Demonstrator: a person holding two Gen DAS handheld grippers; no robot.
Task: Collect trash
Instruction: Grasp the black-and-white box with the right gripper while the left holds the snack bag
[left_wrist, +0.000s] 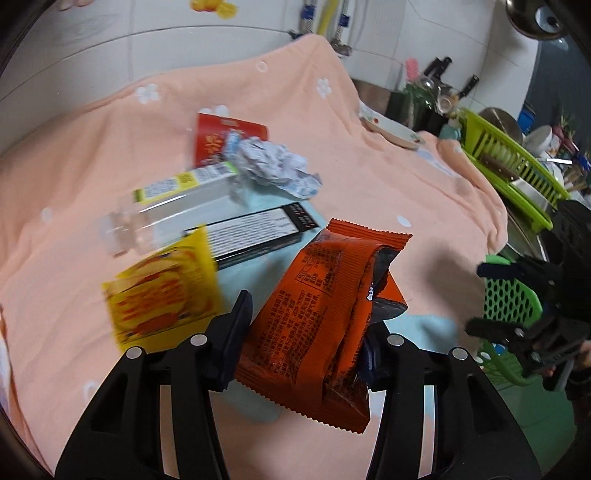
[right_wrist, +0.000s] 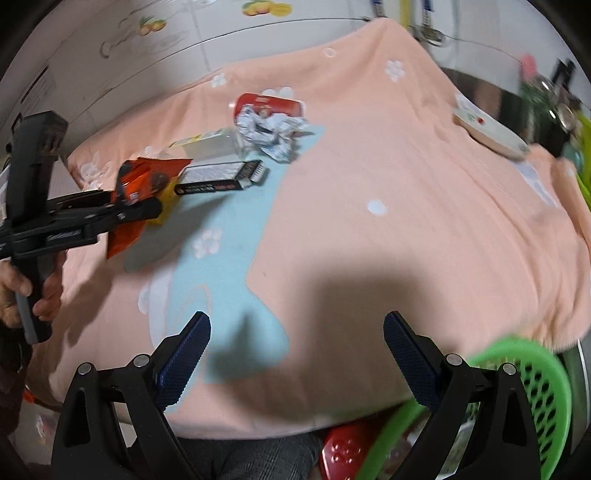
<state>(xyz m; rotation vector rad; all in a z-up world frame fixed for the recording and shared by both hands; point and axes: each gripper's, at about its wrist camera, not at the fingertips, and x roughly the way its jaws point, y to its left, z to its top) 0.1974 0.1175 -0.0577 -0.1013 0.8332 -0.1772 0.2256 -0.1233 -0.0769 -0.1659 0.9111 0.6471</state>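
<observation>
Left wrist view: left gripper (left_wrist: 306, 328) tilts downward, pinching orange wrapper (left_wrist: 317, 325) (right gripper (right_wrist: 297, 354) spread).

We note a peach blanket (left_wrist: 369, 184) with white flowers and a pale blue patch covering the work surface. Behind its far edge: white tiled wall (left_wrist: 424, 33) with fruit stickers (right_wrist: 266, 8) and pipes. Past the right edge: a green dish rack (left_wrist: 517, 162), knives, a white dish (right_wrist: 491, 133) near the far right corner.
</observation>
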